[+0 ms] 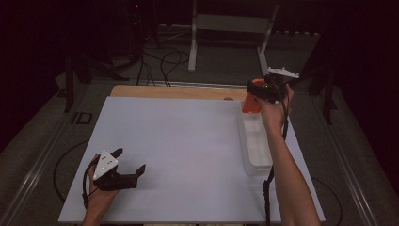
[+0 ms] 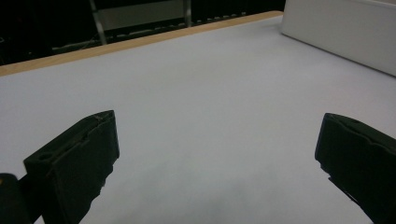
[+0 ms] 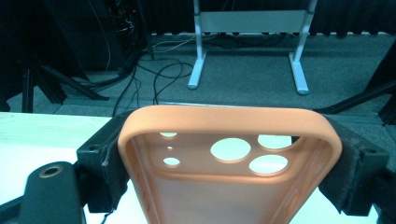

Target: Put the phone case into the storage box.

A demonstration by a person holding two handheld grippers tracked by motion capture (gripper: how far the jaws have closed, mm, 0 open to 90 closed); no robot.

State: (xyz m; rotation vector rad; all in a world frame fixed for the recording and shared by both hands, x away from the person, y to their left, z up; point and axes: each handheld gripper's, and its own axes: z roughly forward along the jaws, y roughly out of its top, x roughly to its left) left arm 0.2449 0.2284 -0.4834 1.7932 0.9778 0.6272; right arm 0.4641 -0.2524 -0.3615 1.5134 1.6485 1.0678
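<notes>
Orange soft-rubber phone case sits pinched across its width by the right gripper — left gripper spread wide, empty.

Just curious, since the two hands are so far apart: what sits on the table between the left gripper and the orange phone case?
Bare white tabletop, then the clear tray's wall, in the high view.

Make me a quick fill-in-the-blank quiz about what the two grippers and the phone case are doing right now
1. The right gripper is shut on an ____ phone case.
2. The left gripper has its jaws ____ with nothing between them.
3. The phone case is held over the far end of a white ____ at the mat's right edge.
4. The left gripper rests on the ____ mat.

Missing words: orange; open; tray; white
</notes>
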